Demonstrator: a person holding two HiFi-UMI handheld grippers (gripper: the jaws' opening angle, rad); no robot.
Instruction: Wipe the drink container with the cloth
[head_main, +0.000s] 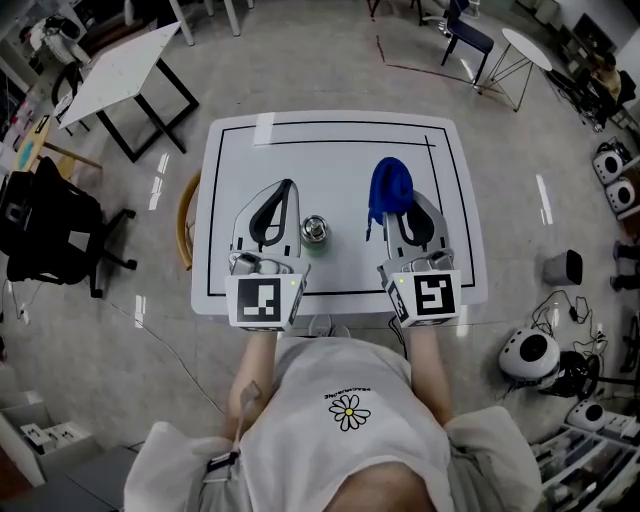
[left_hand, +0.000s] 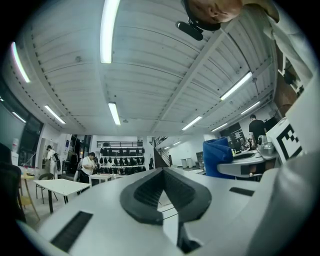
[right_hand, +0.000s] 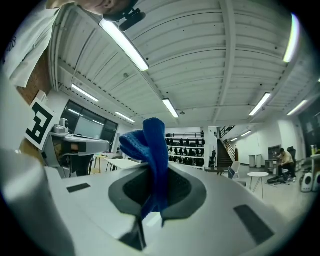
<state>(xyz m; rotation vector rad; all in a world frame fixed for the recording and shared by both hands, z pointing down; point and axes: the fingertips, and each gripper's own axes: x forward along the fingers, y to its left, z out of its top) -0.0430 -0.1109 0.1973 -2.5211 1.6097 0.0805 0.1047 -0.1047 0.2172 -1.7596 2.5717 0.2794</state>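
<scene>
The drink container (head_main: 316, 231), a small can with a shiny metal top, stands upright on the white table (head_main: 340, 135) between my two grippers. My left gripper (head_main: 286, 188) lies just left of the can, shut with nothing in it; in the left gripper view (left_hand: 161, 173) its dark pads meet. To the right of the can, my right gripper (head_main: 394, 200) is shut on the blue cloth (head_main: 388, 184), which bunches up above its tips. The right gripper view shows the blue cloth (right_hand: 153, 150) pinched between the pads (right_hand: 187, 192). From the left gripper view the cloth (left_hand: 217, 157) shows at the right.
A black line (head_main: 330, 124) frames the tabletop. A folding table (head_main: 120, 70) and a black chair (head_main: 45, 225) stand at the left, a round table (head_main: 525, 45) at the back right, white devices (head_main: 530, 355) on the floor at the right. People (left_hand: 88, 165) stand far off.
</scene>
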